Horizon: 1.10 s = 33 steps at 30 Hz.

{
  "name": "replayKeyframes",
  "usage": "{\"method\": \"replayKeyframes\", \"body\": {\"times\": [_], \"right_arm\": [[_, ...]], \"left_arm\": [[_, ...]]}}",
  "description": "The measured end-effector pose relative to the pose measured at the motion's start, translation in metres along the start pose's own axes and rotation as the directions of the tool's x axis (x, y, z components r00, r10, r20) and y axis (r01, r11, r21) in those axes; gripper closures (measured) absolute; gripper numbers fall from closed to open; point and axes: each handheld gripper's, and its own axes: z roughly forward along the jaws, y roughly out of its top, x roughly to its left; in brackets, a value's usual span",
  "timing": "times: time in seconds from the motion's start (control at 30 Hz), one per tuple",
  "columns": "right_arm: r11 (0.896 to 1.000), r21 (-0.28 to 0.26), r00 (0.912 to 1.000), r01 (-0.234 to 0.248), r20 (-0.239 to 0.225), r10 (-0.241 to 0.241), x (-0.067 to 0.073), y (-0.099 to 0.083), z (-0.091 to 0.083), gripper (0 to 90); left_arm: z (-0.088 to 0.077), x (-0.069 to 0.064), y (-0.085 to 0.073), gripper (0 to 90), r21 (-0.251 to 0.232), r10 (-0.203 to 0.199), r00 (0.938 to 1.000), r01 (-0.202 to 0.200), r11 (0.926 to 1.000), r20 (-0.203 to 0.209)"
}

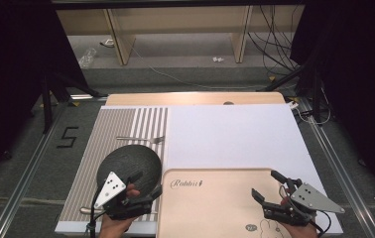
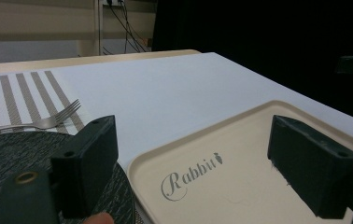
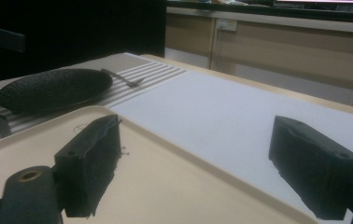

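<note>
Plate [image 1: 128, 167], dark and round, is lying on the striped mat [image 1: 111, 134] just ahead of your left hand-held gripper [image 1: 143, 191], jaws standing released and empty, while your right hand-held gripper [image 1: 270, 191] is hovering equally released over the beige tray [image 1: 210, 208], fork [image 1: 141, 139] lying beyond the plate.

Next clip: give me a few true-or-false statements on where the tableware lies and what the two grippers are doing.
1. The dark plate sits on the striped placemat. True.
2. The fork lies in the beige tray. False: it lies on the placemat, beyond the plate.
3. The left gripper is open and holds nothing. True.
4. The right gripper is shut on a knife. False: it is open and empty, over the tray.
5. The tray bears the word "Rabbit". True.
</note>
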Motion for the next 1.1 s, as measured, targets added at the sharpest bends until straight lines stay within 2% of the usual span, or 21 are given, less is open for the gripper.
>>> {"method": "replayKeyframes", "body": {"times": [0.33,0.63,1.03,1.07,1.1], "right_arm": [[1.0,0.003,1.0,0.003,-0.001,-0.003,0.0003,-0.0003,0.0004,18.2],[1.0,0.003,1.0,0.004,0.002,-0.004,0.0004,-0.0005,0.0008,18.3],[1.0,0.002,1.0,0.002,0.006,-0.002,0.0,-0.0003,0.0002,18.4],[1.0,0.001,1.0,0.003,0.007,-0.003,0.0,-0.0002,0.0001,18.4],[1.0,0.001,1.0,0.003,0.008,-0.003,-0.0001,-0.0002,0.0,18.5]], "left_arm": [[-0.0003,0.0002,0.0001,16.3,0.019,-0.012,0.9999,0.012,0.9998,0.008],[0.0,-0.0007,0.0006,16.4,0.039,-0.001,0.9999,0.001,0.9992,0.013],[-0.0067,0.0055,0.0065,16.2,0.115,0.005,0.9999,-0.007,0.9934,0.013],[-0.0073,0.0054,0.0069,16.2,0.123,0.014,0.9998,-0.016,0.9923,0.015],[-0.0089,0.0043,0.0084,16.3,0.142,0.048,0.9988,-0.049,0.9886,0.01]]}}
